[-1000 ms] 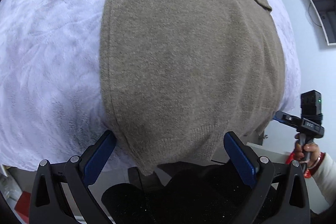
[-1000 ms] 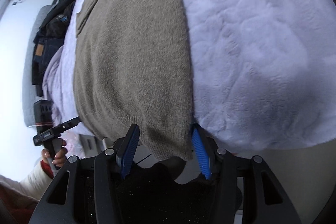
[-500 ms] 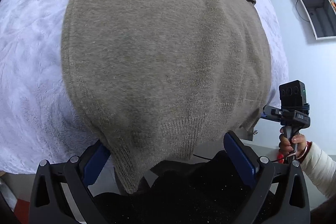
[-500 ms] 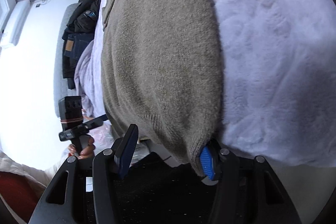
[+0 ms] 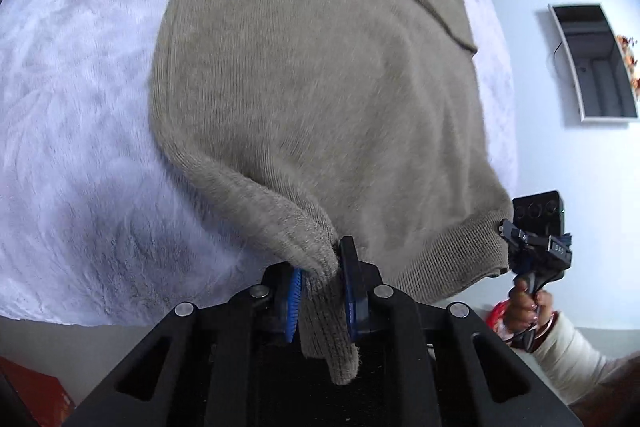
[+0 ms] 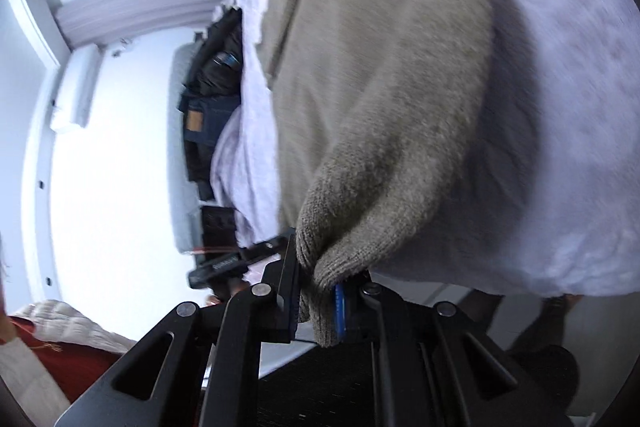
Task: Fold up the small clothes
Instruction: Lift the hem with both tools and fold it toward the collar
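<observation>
Both grippers, left [image 5: 320, 291] and right [image 6: 318, 301], have just clamped the sweater [image 5: 320, 87] hem corners (ribbed edge bunched between pads) for folding it over.

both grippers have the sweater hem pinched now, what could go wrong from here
1. The left gripper and right gripper, jaws just closed, each hold only a small bunch of the brown sweater at its ribbed hem; thick knit may slip out when lifted.
2. The bunched corners could leave the fold creased or uneven.
3. The sweater lies on a fluffy white blanket; dragging rather than lifting may pull the blanket along.
</observation>
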